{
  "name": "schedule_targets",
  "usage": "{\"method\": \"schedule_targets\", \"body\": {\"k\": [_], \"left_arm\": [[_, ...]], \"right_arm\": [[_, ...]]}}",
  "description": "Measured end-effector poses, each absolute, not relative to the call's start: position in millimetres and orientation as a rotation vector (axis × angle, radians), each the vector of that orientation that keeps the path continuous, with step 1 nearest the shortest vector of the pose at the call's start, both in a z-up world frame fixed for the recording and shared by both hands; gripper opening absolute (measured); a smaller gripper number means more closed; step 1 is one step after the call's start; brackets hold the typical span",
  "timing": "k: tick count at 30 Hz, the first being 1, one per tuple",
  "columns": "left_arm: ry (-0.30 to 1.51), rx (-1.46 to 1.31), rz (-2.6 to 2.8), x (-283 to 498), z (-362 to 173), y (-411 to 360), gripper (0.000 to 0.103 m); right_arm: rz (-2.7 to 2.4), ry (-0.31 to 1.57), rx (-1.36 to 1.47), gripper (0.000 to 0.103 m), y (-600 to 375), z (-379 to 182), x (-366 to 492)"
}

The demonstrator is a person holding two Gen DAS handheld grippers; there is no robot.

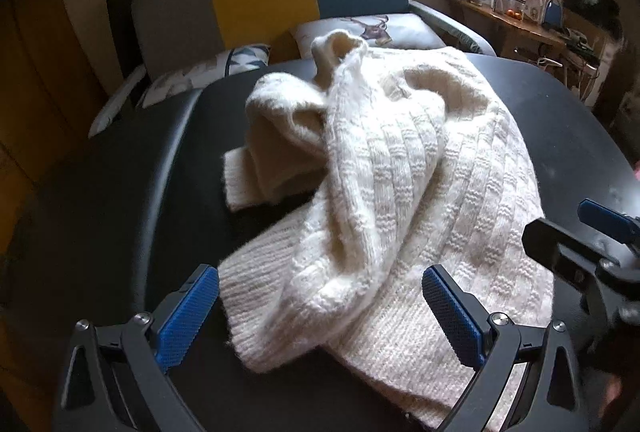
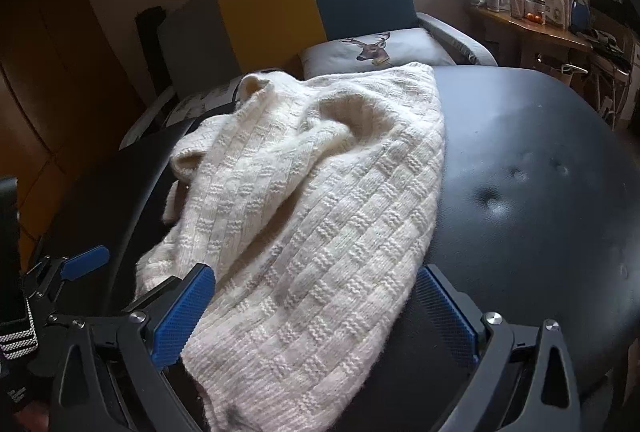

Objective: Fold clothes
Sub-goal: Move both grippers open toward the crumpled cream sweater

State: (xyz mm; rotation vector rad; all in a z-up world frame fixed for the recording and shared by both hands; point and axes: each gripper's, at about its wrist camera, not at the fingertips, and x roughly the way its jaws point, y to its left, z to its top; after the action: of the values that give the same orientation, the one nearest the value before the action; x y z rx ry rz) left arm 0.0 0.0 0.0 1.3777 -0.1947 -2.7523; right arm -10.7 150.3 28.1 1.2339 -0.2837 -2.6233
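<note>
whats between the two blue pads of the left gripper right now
In the left wrist view, the ribbed hem of the cream sweater lies between the open pads of the left hand-held gripper, on the dark table. Nothing is clamped.

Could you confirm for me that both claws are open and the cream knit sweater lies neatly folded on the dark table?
Not quite: the sweater is not folded but lies rumpled, one sleeve bunched, as the left wrist view shows. The left claw and right claw are indeed open over the dark table.
</note>
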Motion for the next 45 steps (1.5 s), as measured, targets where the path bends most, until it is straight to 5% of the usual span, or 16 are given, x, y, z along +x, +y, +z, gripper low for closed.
{"method": "schedule_targets", "body": {"k": [22,45], "left_arm": [[-0.024,1.442,-2.663,4,-4,-49,0.103],[-0.009,1.445,-2.652,4,-9,-53,0.103]], "right_arm": [[-2.583,-0.134,1.246,0.103,114,27,-12],[-2.582,-0.175,1.342,0.103,113,18,-19]]}}
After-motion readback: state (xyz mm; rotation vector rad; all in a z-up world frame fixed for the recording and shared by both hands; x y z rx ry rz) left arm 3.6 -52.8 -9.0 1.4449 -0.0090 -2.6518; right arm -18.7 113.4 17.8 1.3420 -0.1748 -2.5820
